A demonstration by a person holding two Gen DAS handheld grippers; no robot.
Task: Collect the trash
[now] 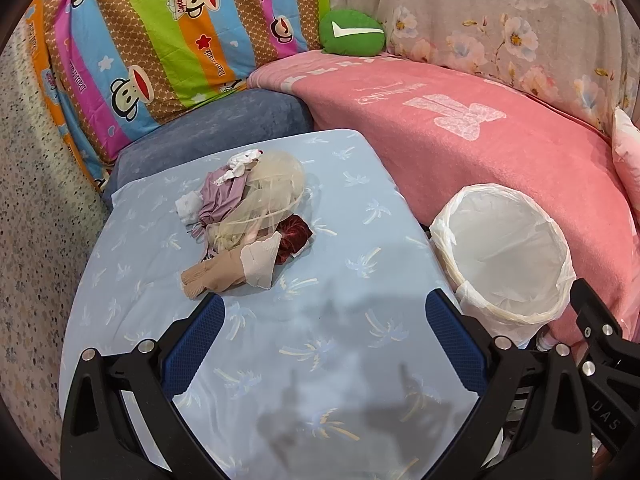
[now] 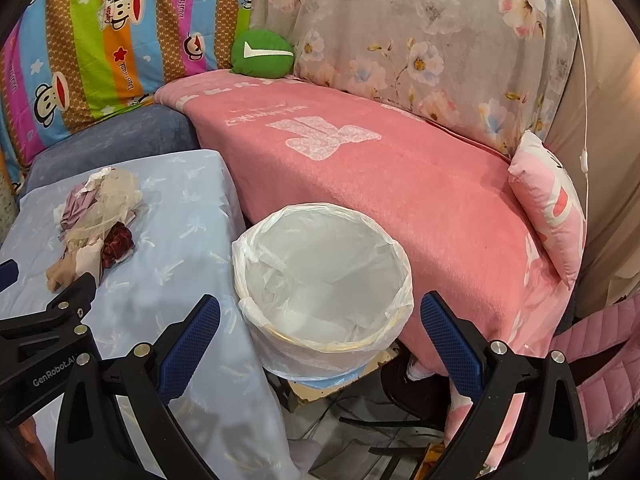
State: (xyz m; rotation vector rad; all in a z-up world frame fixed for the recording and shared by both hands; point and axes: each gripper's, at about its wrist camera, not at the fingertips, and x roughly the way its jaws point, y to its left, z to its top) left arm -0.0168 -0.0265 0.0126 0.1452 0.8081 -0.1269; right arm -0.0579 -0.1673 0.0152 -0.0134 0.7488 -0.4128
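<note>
A heap of trash (image 1: pixel 244 216) lies on the light blue table (image 1: pixel 320 360): yellowish netting, mauve cloth, white scraps, a dark red velvet piece and a beige stocking (image 1: pixel 212 278). My left gripper (image 1: pixel 324 308) hovers open just short of the heap, nothing between its blue pads. A white bin (image 1: pixel 508 256) lined with a clear bag stands right of the table. In the right wrist view my right gripper (image 2: pixel 320 310) is open, its fingers straddling the bin (image 2: pixel 324 280) from above. The trash heap (image 2: pixel 96 220) shows at the left there.
A pink blanket (image 2: pixel 400 184) covers the sofa behind the bin, with a green cushion (image 2: pixel 262 54) and a pink pillow (image 2: pixel 552 208). A striped cartoon quilt (image 1: pixel 152 40) and a blue-grey cushion (image 1: pixel 224 120) stand behind the table. Dark cables lie on the floor under the bin.
</note>
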